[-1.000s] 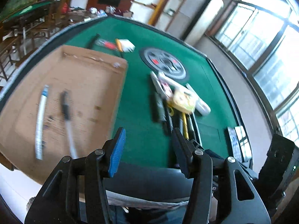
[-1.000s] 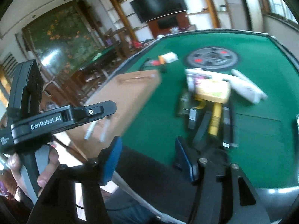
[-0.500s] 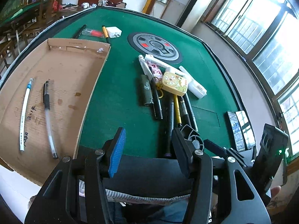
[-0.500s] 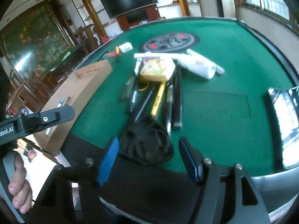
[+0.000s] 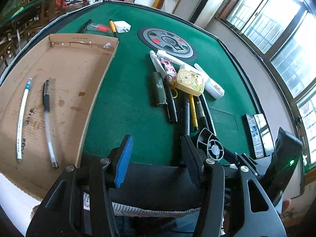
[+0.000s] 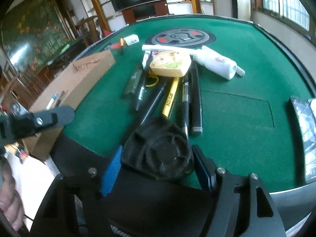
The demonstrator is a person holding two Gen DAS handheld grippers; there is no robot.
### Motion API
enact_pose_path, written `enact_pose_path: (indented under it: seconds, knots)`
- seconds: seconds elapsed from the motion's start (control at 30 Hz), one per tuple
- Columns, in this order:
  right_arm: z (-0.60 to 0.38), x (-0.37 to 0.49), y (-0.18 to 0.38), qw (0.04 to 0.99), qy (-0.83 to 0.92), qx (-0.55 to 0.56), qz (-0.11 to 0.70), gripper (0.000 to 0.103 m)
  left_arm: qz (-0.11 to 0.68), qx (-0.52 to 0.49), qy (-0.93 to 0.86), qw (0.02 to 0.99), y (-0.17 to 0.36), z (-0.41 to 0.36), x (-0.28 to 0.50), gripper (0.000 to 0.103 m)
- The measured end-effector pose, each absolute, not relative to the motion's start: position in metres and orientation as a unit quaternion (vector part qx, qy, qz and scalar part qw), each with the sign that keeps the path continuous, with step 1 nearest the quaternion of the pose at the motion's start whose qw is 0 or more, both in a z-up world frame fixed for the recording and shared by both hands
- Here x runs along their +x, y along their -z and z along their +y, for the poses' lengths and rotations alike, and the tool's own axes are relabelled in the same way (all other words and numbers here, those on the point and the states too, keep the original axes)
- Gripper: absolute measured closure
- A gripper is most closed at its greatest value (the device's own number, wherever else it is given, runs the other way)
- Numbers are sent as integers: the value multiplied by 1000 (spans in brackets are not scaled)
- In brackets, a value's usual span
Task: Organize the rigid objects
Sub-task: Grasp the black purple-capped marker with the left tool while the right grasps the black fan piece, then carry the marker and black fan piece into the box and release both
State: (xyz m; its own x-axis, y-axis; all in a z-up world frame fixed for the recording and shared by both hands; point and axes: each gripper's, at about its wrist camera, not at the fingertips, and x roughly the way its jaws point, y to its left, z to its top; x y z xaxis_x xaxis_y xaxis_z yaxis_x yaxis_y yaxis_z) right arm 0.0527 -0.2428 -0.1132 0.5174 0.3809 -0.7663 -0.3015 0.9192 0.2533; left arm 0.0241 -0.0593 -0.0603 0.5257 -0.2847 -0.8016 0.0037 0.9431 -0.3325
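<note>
A pile of pens (image 5: 185, 110) lies on the green table (image 5: 128, 102), with a yellow cartoon case (image 5: 190, 82) and a white bottle (image 5: 212, 86) on its far end. Nearest me sits a black fan housing (image 6: 158, 152). My right gripper (image 6: 157, 155) straddles it and its jaws are opening, one blue pad on each side of the housing. My left gripper (image 5: 157, 154) hangs open over bare felt near the table's front edge, holding nothing. To the left, the cardboard tray (image 5: 79, 63) holds a white pen (image 5: 22, 116) and a clear black-capped pen (image 5: 47, 118).
A round grey disc (image 5: 167, 41) is set in the table's middle. Behind the tray lie a white box (image 5: 122, 26) and a red item (image 5: 101, 27). Two phones (image 5: 254, 134) rest by the right rim. A hand (image 6: 7, 197) grips the left tool.
Both grippers have sunk toward the table. The right one came down over the black fan housing with its jaws wider apart. The left stayed open, with the pile nearer in its view.
</note>
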Motion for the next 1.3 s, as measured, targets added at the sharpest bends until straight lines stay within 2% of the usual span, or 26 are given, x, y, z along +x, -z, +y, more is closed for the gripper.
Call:
enact_pose_path:
  seconds: [0.2,0.4,0.47,0.5,0.53,0.7,0.73,0.87,1.3]
  knots:
    - [-265,46,101,874,-217,71,429,34,498,-130,108,850,69,-79,41,52]
    - [-267,39,97,884,-199,34,421,34,526,-115,144,830,80,-108,68,52]
    - [-268,39,100,882,-202,37,424,34,528,-93,132,834,85,-118,77,58]
    - [-269,39,101,882,-202,40,425,34,535,-86,130,831,88,-121,80,69]
    - [-270,40,102,881,-202,43,426,34,541,-84,130,827,91,-123,83,73]
    - [-274,43,103,879,-204,57,428,34,538,-37,116,834,97,-135,84,80]
    - [-274,44,104,878,-204,59,429,34,536,-24,110,837,97,-138,84,88]
    - [-277,46,107,874,-207,73,434,34,531,-10,109,840,97,-138,81,89]
    - [-288,47,100,859,-233,159,427,34,522,-156,162,822,69,-82,62,89]
